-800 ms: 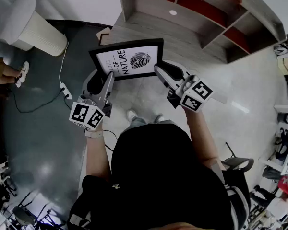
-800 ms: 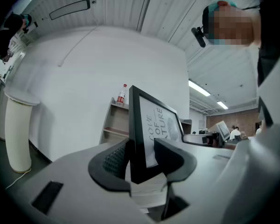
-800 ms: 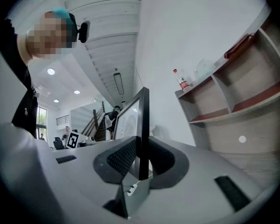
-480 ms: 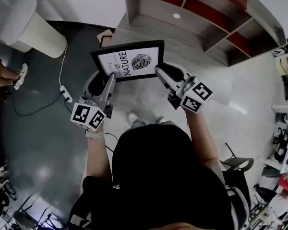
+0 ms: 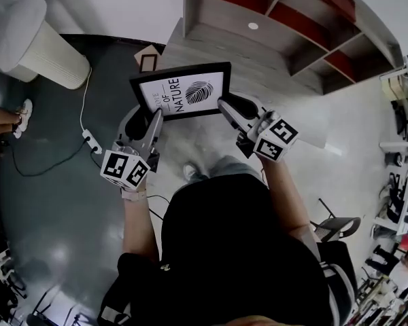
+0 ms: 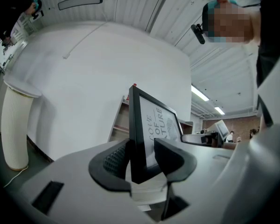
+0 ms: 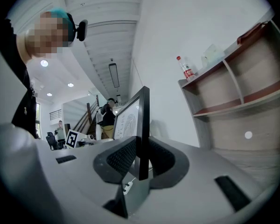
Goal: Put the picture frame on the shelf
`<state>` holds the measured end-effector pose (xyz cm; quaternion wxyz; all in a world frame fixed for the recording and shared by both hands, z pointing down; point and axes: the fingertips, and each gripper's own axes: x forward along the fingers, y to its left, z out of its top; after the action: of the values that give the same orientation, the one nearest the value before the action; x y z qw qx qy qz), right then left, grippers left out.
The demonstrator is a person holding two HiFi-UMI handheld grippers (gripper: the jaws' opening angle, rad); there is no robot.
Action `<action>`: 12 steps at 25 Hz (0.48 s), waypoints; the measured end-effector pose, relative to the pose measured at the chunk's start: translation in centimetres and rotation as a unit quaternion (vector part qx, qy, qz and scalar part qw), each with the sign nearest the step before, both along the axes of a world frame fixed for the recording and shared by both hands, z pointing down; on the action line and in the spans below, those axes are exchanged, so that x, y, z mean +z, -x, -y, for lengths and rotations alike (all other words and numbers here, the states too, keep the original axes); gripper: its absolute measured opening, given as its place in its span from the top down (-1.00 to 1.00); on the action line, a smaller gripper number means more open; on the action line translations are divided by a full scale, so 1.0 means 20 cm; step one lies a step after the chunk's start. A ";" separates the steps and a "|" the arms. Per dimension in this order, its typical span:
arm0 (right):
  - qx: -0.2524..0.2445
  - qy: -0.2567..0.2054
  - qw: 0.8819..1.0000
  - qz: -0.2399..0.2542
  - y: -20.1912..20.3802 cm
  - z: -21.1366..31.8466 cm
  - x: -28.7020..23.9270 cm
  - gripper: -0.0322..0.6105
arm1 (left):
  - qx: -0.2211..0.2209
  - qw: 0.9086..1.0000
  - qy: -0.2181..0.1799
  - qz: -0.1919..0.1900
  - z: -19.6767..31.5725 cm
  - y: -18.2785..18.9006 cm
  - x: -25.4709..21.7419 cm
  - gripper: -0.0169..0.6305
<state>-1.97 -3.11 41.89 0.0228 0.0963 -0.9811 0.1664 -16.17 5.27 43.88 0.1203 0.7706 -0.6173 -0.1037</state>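
Observation:
A black picture frame with a white print reading "NATURE" and a fingerprint design is held up in front of the person, face up in the head view. My left gripper is shut on its left edge, and my right gripper is shut on its right edge. In the left gripper view the picture frame stands edge-on between the pads. In the right gripper view the picture frame is likewise pinched between both pads. The wooden shelf with red-backed compartments lies ahead, beyond the frame.
A small brown frame lies on the floor by the shelf's left end. A white ribbed cylinder stands at left, with a cable and power strip on the dark floor. A bottle stands on the shelf top. A chair is at right.
The person has stepped forward: the shelf sits slightly nearer and shifted right in the head view. Both grippers keep their hold on the frame, which has barely moved relative to them.

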 end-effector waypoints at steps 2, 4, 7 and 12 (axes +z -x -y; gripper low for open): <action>0.001 -0.003 1.000 -0.002 -0.04 -0.03 0.00 0.68 | 0.000 1.000 -0.002 0.002 -0.03 -0.04 -0.01 0.46; 0.000 -0.005 1.000 -0.003 -0.04 -0.13 -0.01 0.68 | -0.002 1.000 -0.002 0.004 -0.14 -0.05 -0.01 0.46; -0.001 0.000 1.000 -0.004 -0.12 -0.17 -0.04 0.68 | -0.006 1.000 0.006 0.004 -0.18 -0.13 -0.05 0.46; -0.003 0.002 1.000 0.002 -0.18 0.01 -0.07 0.68 | -0.010 1.000 0.008 0.008 -0.01 -0.19 -0.09 0.46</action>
<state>1.55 -3.27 40.49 0.0220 0.0926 -0.9810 0.1688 -12.44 5.40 42.08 0.1206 0.7641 -0.6269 -0.0931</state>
